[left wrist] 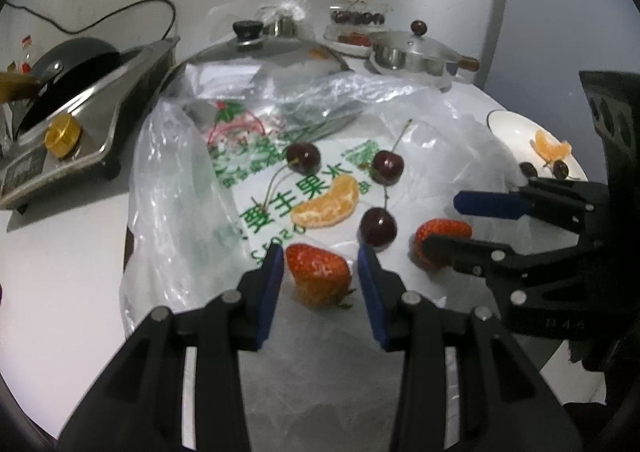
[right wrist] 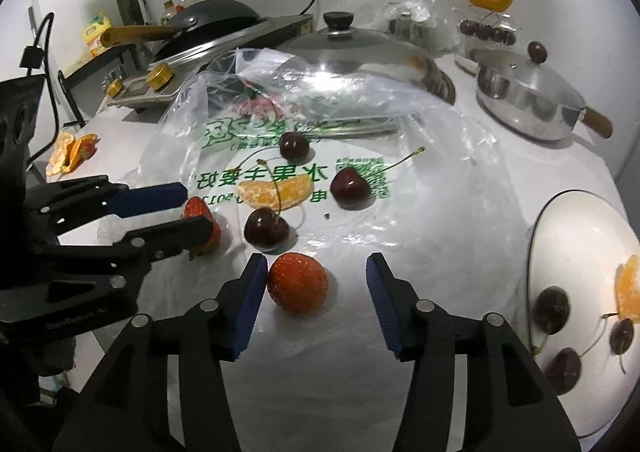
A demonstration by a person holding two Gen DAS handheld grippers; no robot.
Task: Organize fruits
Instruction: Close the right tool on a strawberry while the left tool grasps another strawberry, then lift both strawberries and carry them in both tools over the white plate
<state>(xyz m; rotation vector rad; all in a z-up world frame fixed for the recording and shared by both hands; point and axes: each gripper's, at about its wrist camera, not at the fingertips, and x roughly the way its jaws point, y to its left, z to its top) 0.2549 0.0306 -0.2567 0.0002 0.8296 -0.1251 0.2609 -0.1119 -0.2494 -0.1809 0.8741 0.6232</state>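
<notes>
Both grippers angle downward over the plastic bag (right wrist: 420,212). At lower centre of the left wrist view, the left gripper (left wrist: 320,264) straddles a strawberry (left wrist: 318,272), jaws slightly apart, not pressing. At lower centre of the right wrist view, the right gripper (right wrist: 316,276) stands wider; its left pad touches a second strawberry (right wrist: 298,288), ungripped. The bag holds 2 strawberries, 3 cherries (right wrist: 266,229) and 1 orange segment (right wrist: 276,192). The plate (right wrist: 580,232) at right holds 3 cherries and 1 segment.
</notes>
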